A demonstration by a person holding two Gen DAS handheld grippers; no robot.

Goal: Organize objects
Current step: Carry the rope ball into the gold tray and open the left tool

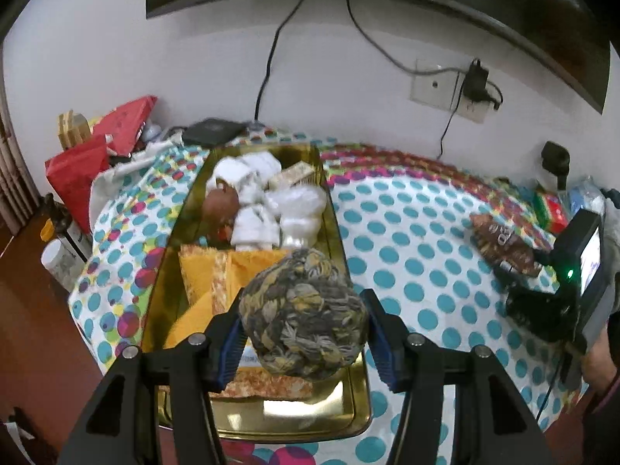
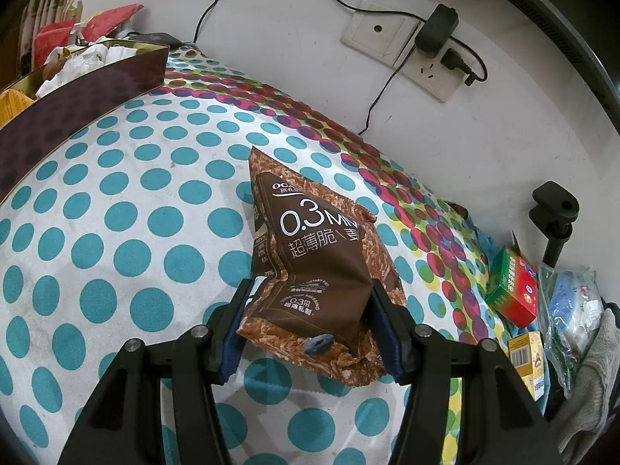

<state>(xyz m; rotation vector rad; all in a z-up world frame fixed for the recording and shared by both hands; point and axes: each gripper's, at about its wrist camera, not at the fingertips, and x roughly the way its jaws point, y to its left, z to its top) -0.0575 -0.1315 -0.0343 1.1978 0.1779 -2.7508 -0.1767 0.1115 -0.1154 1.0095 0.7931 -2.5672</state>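
My left gripper (image 1: 304,333) is shut on a ball of mottled grey, yellow and black yarn (image 1: 304,314) and holds it above the near end of a long gold tray (image 1: 350,410). The tray holds white wrapped items (image 1: 255,209), a brown round object (image 1: 221,203) and orange cloth (image 1: 205,271). My right gripper (image 2: 310,329) is shut on a brown snack packet (image 2: 310,255), squeezing its lower part, on the dotted tablecloth (image 2: 116,232). The packet (image 1: 503,244) and the right gripper (image 1: 542,302) also show in the left wrist view at the right.
The tray's dark side wall (image 2: 77,104) stands at the left in the right wrist view. A red-green box (image 2: 511,290), a yellow box (image 2: 527,352), plastic bags (image 2: 573,302) and a clamp (image 2: 554,213) crowd the right edge. Red bags (image 1: 81,170) and bottles (image 1: 62,259) sit left. Wall sockets and cables (image 2: 426,50) are behind.
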